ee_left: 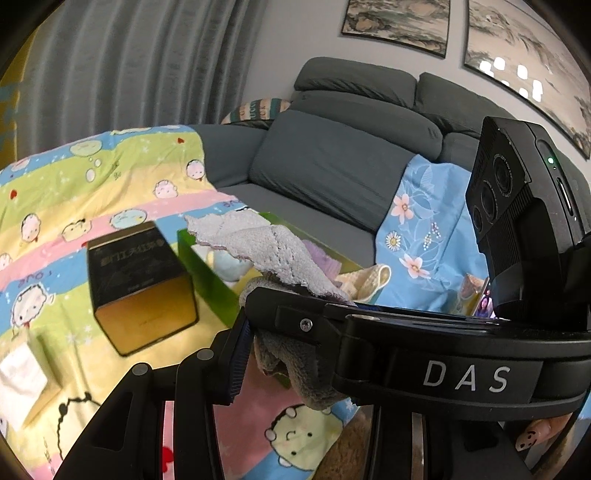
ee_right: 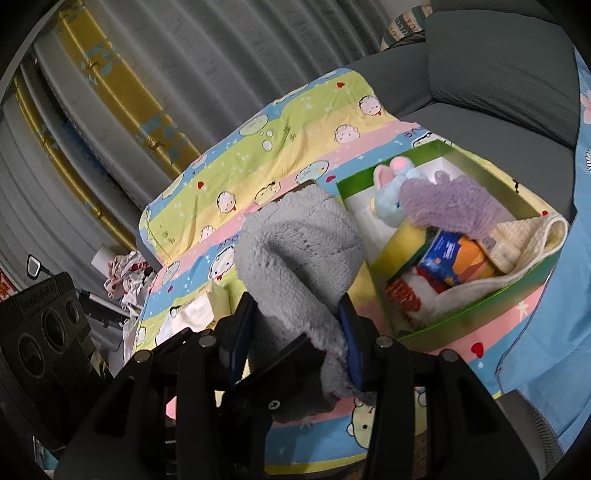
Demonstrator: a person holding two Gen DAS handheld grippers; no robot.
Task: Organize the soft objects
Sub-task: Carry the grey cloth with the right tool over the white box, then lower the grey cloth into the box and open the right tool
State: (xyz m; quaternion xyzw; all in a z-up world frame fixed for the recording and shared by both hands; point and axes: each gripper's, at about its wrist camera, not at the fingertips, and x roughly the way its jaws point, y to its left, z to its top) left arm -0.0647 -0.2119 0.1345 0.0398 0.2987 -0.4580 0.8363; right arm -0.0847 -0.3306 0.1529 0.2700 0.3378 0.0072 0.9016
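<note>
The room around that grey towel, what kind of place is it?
Most likely a home living room: a grey sofa, framed landscape paintings on the wall, long curtains, and a cartoon-print blanket spread as a work surface.

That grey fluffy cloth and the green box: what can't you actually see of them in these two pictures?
- Left wrist view: the right claw lies across the grey cloth, hiding its lower part and most of the green box.
- Right wrist view: the cloth covers the box's left wall.
- Box bottom: buried under the purple glove and cream towel.
</note>
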